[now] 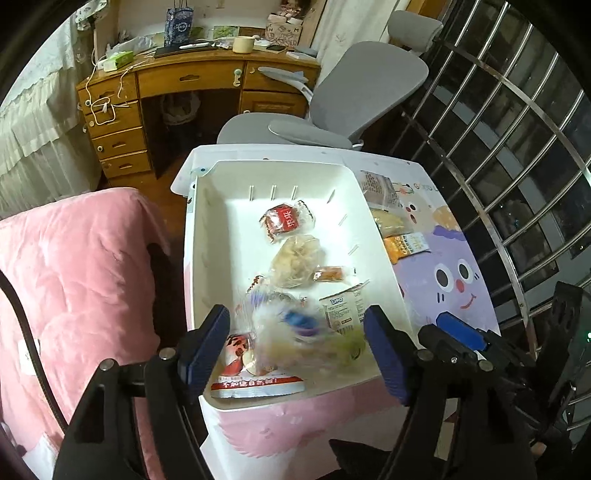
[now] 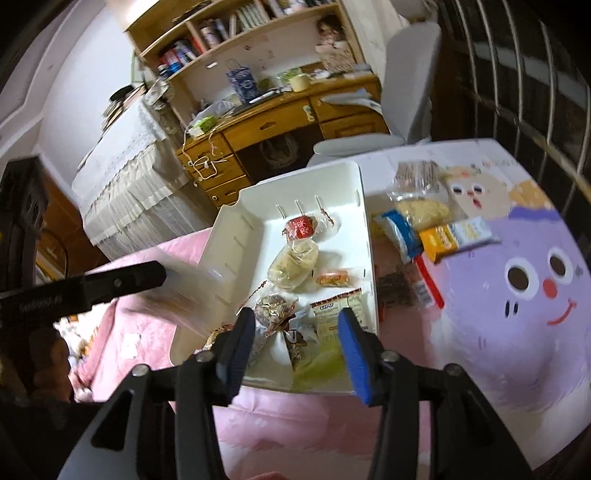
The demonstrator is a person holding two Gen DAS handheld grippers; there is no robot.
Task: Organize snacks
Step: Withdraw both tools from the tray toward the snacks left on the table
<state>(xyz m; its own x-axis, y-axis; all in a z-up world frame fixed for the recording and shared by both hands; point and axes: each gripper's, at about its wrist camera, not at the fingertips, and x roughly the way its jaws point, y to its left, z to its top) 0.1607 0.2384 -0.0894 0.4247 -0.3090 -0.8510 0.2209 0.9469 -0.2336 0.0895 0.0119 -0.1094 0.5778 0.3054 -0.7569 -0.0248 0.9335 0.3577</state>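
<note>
Blue bag on far desk: "CHAGEE"
Beige packet in tray: "LIPO"
Tote on desk: "H", "M"

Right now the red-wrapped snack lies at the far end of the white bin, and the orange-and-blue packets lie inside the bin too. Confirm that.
Not quite. The red-wrapped snack does lie at the far end of the white bin, but the orange-and-blue packets lie outside it, on the cartoon-printed surface beside the bin's right wall. The right wrist view shows this plainly.
</note>
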